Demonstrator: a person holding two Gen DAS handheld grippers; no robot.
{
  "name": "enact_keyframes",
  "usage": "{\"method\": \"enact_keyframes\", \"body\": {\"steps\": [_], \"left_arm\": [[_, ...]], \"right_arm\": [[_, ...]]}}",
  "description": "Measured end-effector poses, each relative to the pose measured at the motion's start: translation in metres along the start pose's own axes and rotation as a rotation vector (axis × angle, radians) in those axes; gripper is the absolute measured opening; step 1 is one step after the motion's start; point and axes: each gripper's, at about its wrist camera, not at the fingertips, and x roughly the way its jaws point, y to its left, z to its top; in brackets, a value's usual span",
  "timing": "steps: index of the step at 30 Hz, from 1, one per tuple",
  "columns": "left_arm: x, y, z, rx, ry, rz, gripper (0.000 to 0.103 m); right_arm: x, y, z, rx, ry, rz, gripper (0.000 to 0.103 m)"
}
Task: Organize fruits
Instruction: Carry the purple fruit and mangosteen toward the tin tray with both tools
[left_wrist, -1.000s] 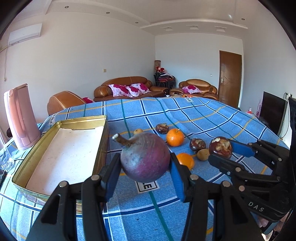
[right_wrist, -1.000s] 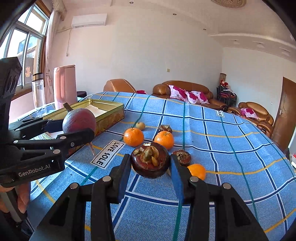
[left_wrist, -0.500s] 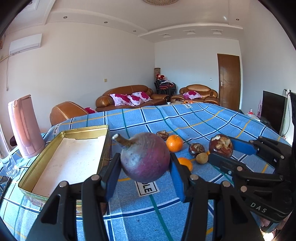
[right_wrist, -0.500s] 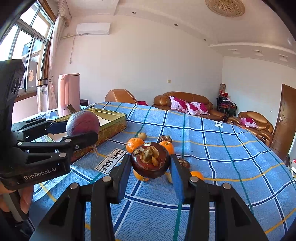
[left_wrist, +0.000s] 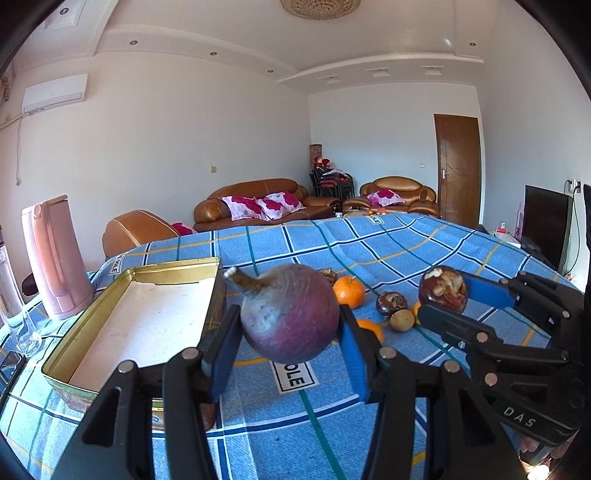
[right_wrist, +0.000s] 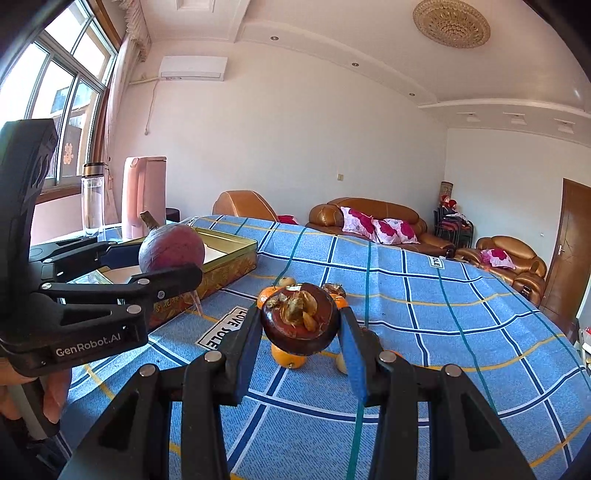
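purple fruit (left_wrist: 290, 314) between left gripper (left_wrist: 288, 328) pads

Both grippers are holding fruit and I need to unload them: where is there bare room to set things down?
The gold tin is bare inside. Bare cloth also lies in front of the "LOVE SOLE" label and across the far half of the blue checked tablecloth. It is crowded where the oranges and dark fruits cluster, right of the tin.
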Motion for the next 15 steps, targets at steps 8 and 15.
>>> {"method": "enact_keyframes", "body": {"steps": [8, 15], "left_arm": [[-0.0038, -0.0015, -0.0014, 0.0, -0.015, 0.0, 0.053], [-0.0103, 0.002, 0.0004, -0.002, -0.036, 0.015, 0.053]], "right_arm": [[-0.0044, 0.0031, -0.0012, -0.012, -0.03, -0.001, 0.044], [-0.0072, 0.0068, -0.0016, -0.025, -0.049, -0.015, 0.044]]}}
